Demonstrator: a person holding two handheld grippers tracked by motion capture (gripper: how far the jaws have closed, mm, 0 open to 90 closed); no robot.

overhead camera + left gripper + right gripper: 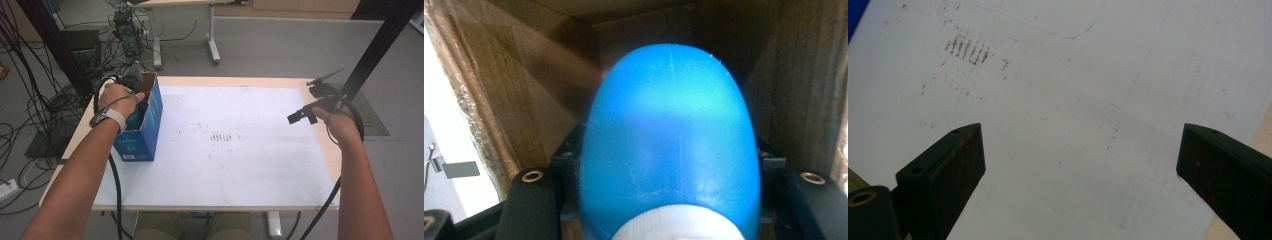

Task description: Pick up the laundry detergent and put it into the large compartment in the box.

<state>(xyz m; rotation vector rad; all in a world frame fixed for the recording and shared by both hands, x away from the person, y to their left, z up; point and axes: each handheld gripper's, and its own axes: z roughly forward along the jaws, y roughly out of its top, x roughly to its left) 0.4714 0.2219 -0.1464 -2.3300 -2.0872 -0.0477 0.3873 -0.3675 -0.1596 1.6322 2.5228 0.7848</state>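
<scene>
The left gripper (136, 102) is sunk into the open top of the blue cardboard box (142, 131), which stands upright at the left end of the desk (235, 160). Its black fingers (531, 205) pinch a smooth, rounded blue plastic bottle with a white cap (671, 145); the bottle's body sits squarely between the fingers, the white cap close in at their base and the domed end pointing away, down toward the brown inner walls of the box. Judging by that nose-down hold, the bottle is either being lowered in or drawn out, and the grip on its waist keeps it from swinging against the cardboard just beside each finger.

Farther off, at the desk's right edge, the right gripper (303, 116) hangs above the bare white desk sheet, well apart from the box. Its fingers (943, 170) are spread wide with nothing between them, only the scuffed sheet beyond their tips. It looks parked there to keep clear of the left hand's work.
</scene>
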